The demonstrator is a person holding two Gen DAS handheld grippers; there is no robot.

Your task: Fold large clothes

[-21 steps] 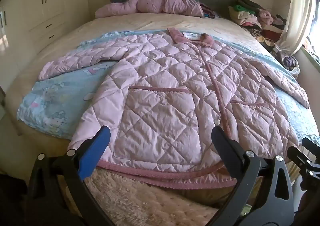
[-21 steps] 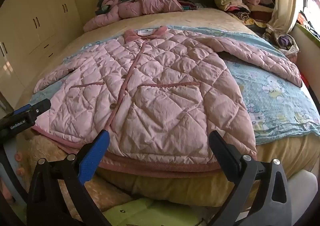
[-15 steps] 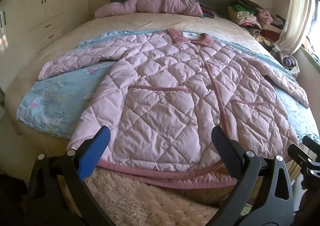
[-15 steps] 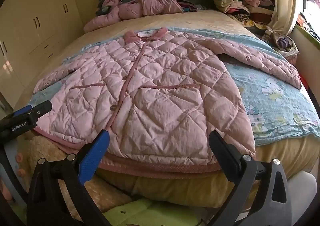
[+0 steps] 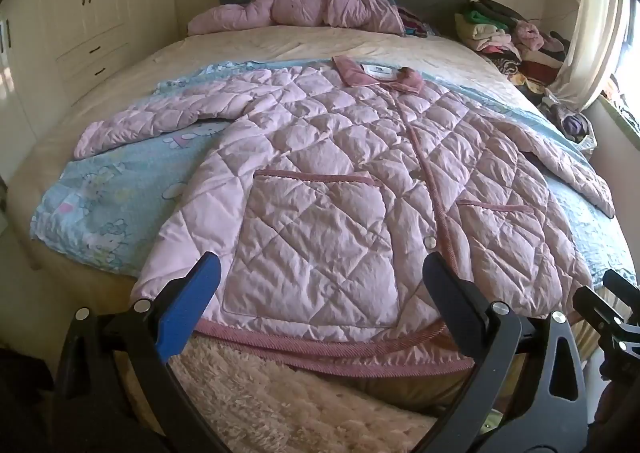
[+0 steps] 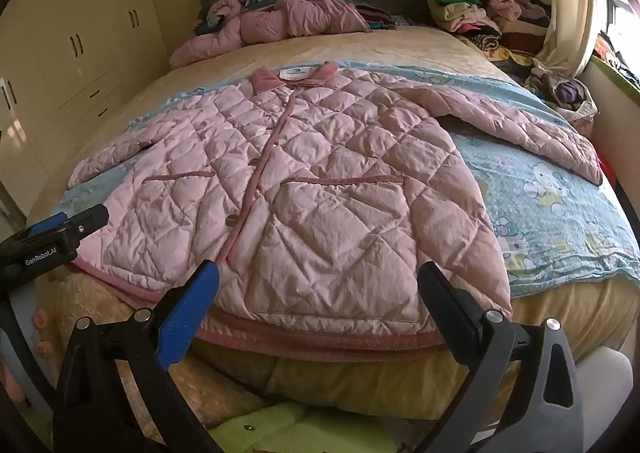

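Observation:
A pink quilted jacket (image 5: 344,189) (image 6: 304,197) lies spread flat, front up and buttoned, on a blue cartoon-print blanket (image 5: 104,209) (image 6: 548,213) across the bed. Its sleeves reach out to both sides and its hem hangs over the near bed edge. My left gripper (image 5: 320,277) hovers open just short of the hem, before the left pocket, with nothing between its fingers. Over the right half of the hem my right gripper (image 6: 318,281) is open and empty too. In the right wrist view the left gripper (image 6: 60,229) shows at the left edge.
A second pink padded garment (image 5: 304,9) (image 6: 280,25) is bunched by the grey headboard. Folded clothes (image 5: 504,37) are piled at the back right by a curtain. Cream wardrobes (image 5: 92,13) line the left wall. A fluffy cream rug (image 5: 280,393) lies below the bed edge.
Both views have shifted only slightly; the jacket sits a touch higher in the frames. Neither gripper has taken hold of anything and both stay wide.

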